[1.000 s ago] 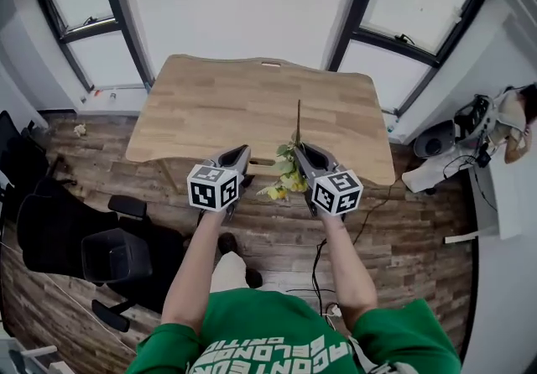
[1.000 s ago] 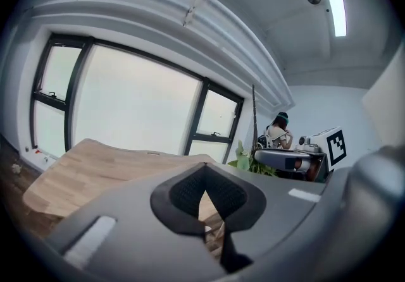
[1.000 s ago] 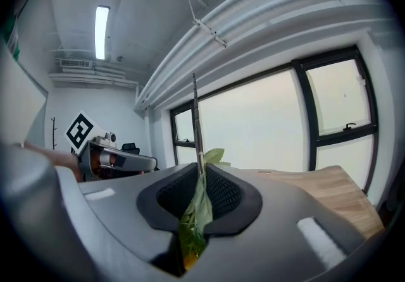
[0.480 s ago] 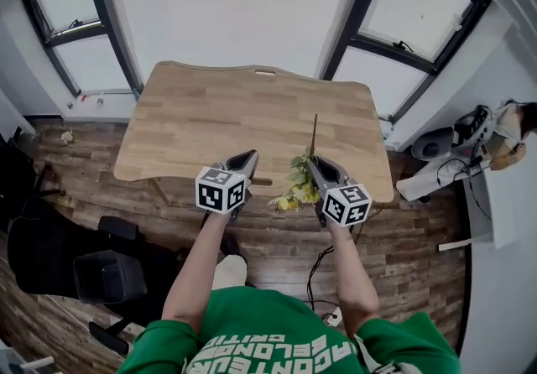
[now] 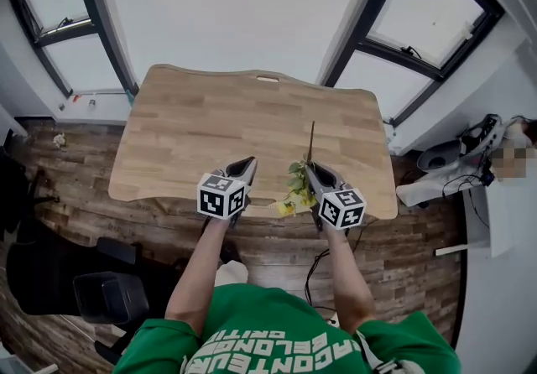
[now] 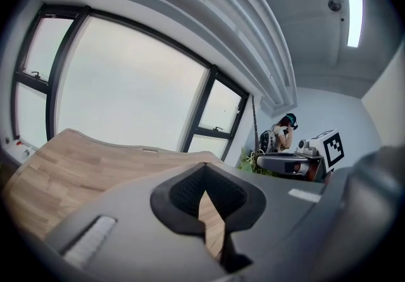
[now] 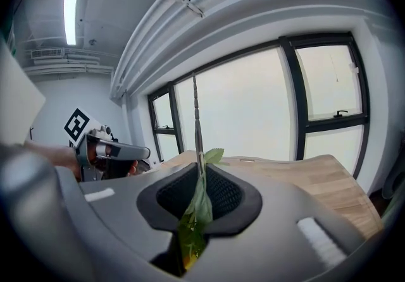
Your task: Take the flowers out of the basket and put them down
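Observation:
A flower sprig point(image 5: 295, 188) with green leaves, yellow blooms and a long thin stem lies in my right gripper point(image 5: 309, 169), which is shut on it. The stem points away over the wooden table point(image 5: 210, 121); the blooms hang back toward the person. In the right gripper view the leafy stem point(image 7: 198, 192) runs up between the pads of the right gripper point(image 7: 200, 170). My left gripper point(image 5: 246, 164) hovers beside it over the table's front edge, shut with nothing held; its tips meet in the left gripper view point(image 6: 204, 189). No basket shows in any view.
The table stands against a white wall between dark-framed windows point(image 5: 59, 37). A black office chair point(image 5: 50, 272) is on the wooden floor at the left. Cables point(image 5: 323, 259) trail below the table's front edge. A desk with equipment point(image 5: 470, 150) stands at the right.
Both grippers have come forward from just off the table's front edge to over it. The right gripper still holds the flower sprig, and the left stays shut.

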